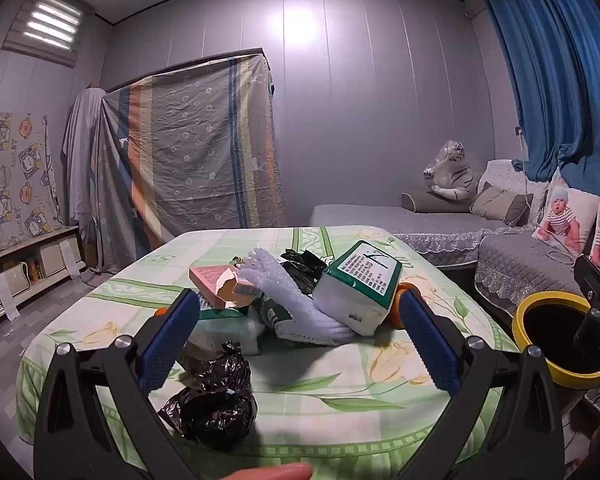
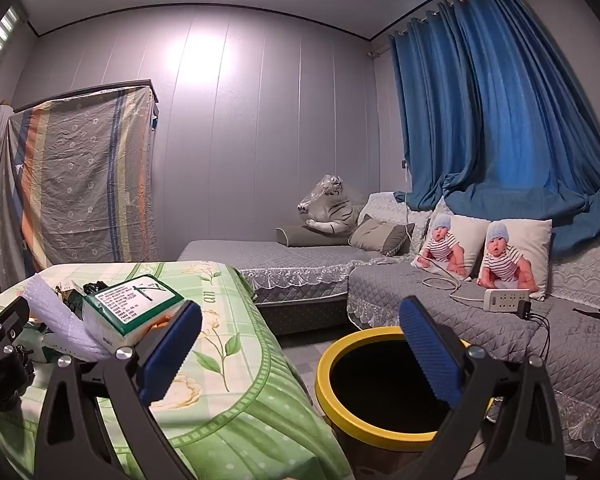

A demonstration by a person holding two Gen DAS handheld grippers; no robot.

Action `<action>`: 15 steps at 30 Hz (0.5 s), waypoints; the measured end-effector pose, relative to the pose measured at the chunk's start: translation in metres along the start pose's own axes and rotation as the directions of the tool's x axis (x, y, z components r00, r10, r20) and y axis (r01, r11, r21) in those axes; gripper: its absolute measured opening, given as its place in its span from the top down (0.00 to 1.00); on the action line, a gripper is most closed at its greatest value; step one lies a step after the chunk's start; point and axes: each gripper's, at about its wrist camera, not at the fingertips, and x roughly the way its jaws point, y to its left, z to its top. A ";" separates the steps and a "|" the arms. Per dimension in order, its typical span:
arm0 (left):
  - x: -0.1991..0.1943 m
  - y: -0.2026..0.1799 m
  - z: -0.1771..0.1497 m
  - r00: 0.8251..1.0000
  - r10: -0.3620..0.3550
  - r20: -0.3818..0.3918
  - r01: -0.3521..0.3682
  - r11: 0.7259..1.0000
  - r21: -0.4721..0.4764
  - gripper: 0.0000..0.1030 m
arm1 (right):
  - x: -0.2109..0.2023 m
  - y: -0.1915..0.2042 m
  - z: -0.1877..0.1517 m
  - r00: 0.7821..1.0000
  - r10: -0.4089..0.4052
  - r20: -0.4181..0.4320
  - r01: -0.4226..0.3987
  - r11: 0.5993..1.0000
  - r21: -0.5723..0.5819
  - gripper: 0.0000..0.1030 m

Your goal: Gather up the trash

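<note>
A pile of trash lies on the green floral tablecloth (image 1: pixel 340 392): a green-and-white tissue pack (image 1: pixel 360 284), white foam netting (image 1: pixel 284 292), a torn pink box (image 1: pixel 220 282) and crumpled black plastic bags (image 1: pixel 212 400). My left gripper (image 1: pixel 296 332) is open and empty, hovering over the pile with the black bags near its left finger. My right gripper (image 2: pixel 300 344) is open and empty above the yellow-rimmed bin (image 2: pixel 380 392), which stands on the floor to the right of the table. The bin also shows in the left wrist view (image 1: pixel 552 340). The tissue pack also shows in the right wrist view (image 2: pixel 132 304).
A grey sofa (image 2: pixel 500 320) with baby-print cushions (image 2: pixel 512 252), a power strip (image 2: pixel 506 300) and cables stands right of the bin. A bed (image 2: pixel 280 256) with a plush tiger lies behind. A sheet-covered cabinet (image 1: pixel 188 148) stands at the back left.
</note>
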 end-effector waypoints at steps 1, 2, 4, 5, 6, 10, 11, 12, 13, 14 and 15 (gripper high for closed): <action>0.000 0.000 0.000 1.000 0.002 -0.001 -0.002 1.000 0.005 0.07 | 0.000 0.000 0.000 1.000 -0.001 -0.001 0.001 1.000 -0.005 0.07; 0.000 0.000 0.000 1.000 0.003 -0.001 -0.003 1.000 0.006 0.07 | 0.000 0.000 0.000 1.000 -0.001 -0.004 0.001 1.000 -0.006 0.07; 0.000 0.000 0.000 1.000 0.002 0.001 -0.002 1.000 0.006 0.07 | 0.001 0.001 0.000 1.000 -0.002 -0.004 0.002 1.000 -0.006 0.07; 0.000 0.000 0.000 1.000 0.003 -0.002 -0.003 1.000 0.005 0.07 | 0.000 0.000 -0.001 1.000 0.000 -0.002 0.000 1.000 -0.001 0.07; 0.000 0.000 0.000 1.000 0.003 -0.005 -0.003 1.000 0.004 0.07 | 0.000 0.000 -0.001 1.000 0.000 -0.002 0.000 1.000 -0.001 0.07; 0.001 0.000 0.000 1.000 0.004 -0.012 -0.004 1.000 0.002 0.07 | 0.000 0.000 -0.001 1.000 -0.001 -0.003 0.001 1.000 -0.001 0.07; 0.001 0.000 0.000 1.000 0.004 -0.011 -0.004 1.000 0.002 0.07 | 0.000 0.001 -0.001 1.000 -0.001 -0.003 0.001 1.000 -0.002 0.07; 0.002 0.000 0.001 1.000 0.005 -0.010 -0.005 1.000 0.002 0.07 | 0.000 0.001 -0.001 1.000 0.000 -0.002 0.000 1.000 -0.002 0.07; 0.002 0.000 0.001 1.000 0.005 -0.009 -0.005 1.000 0.001 0.07 | 0.001 0.000 -0.002 1.000 0.000 -0.004 0.000 1.000 0.001 0.07; 0.002 0.001 0.001 1.000 0.006 -0.009 -0.006 1.000 0.000 0.07 | 0.001 0.000 -0.002 1.000 0.000 -0.003 0.000 1.000 0.000 0.07; 0.003 0.001 0.001 1.000 0.006 -0.010 -0.006 1.000 -0.002 0.07 | 0.001 0.000 -0.002 1.000 0.001 -0.003 -0.001 1.000 0.000 0.07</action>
